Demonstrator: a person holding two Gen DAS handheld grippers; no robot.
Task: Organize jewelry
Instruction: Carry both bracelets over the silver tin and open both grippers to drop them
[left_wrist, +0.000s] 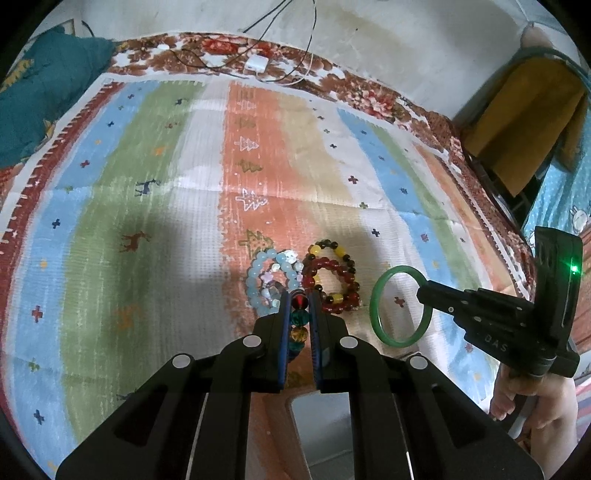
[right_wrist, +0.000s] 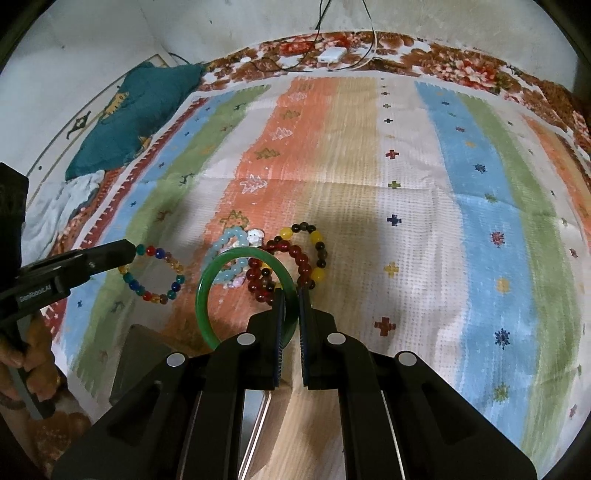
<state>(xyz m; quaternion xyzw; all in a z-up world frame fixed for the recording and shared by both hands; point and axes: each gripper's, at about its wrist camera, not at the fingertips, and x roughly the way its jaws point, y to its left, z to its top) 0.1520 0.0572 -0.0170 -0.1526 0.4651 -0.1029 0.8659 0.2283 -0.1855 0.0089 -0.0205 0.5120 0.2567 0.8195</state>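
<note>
So both hands are busy here, each tong clamped on its own piece. The left gripper (left_wrist: 298, 301) is pinched tight on a bracelet of mixed red, teal and amber glass beads (left_wrist: 299, 321), with the beads strung right down the narrow gap between the jaws. From the right wrist view you can see that same bracelet (right_wrist: 153, 275) hanging as an open loop off the tip, clear of the cloth, I think.

The right gripper (right_wrist: 291, 295) is closed on the rim of a smooth green jade-looking bangle (right_wrist: 207, 291). It grips the band at roughly the bangle's 4 o'clock, so the ring stands up on edge instead of lying flat. Makes sense: a hard ring like that can only be grabbed across its thin band.

Still on the striped, patterned cloth mat (left_wrist: 147, 206) is the leftover pile: a pale blue bead bracelet with little white charms (left_wrist: 271, 277) and, touching it at its 3 o'clock, a dark red bead bracelet (left_wrist: 334, 284) tangled with a yellow-and-brown bead bracelet (left_wrist: 338, 254). The bangle hangs just to the 3 o'clock side of that pile in the left view.

My guess is the pieces are being pulled apart from the heap one per hand, to be laid out separately. There's a grey tray-like edge (right_wrist: 136, 354) near the bottom, possibly where they're headed, but I can't tell for sure.
</note>
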